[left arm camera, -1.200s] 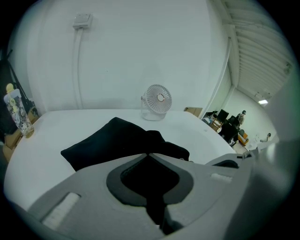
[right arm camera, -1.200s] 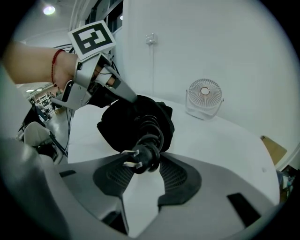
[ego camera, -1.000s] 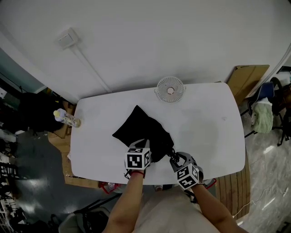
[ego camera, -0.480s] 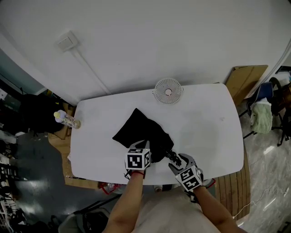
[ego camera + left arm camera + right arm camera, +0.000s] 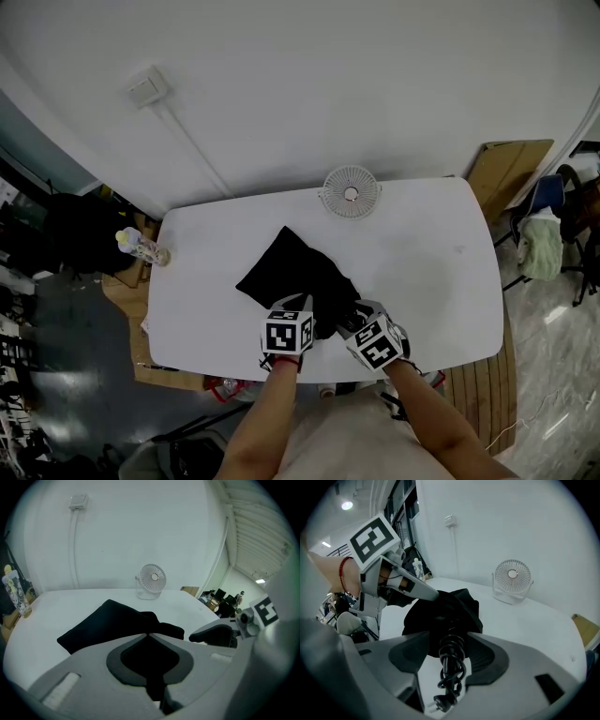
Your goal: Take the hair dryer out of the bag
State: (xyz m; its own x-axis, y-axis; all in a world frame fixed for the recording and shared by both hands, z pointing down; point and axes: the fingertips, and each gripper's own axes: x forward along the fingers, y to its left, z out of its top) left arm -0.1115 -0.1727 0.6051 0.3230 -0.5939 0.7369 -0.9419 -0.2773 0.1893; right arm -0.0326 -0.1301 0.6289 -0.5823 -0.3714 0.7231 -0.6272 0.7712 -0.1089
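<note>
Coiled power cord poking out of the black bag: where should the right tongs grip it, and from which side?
Probably the thick wound middle of the coiled power cord, not the loose plug. It lies lengthwise from the black bag's mouth toward the table's near edge, so come in from that edge, one jaw either side. The right tongs are lined up so, jaws opening around it.

Head view looks steeply down; both low gripper views share the bag and fan.

No legible txt, labels or nos
</note>
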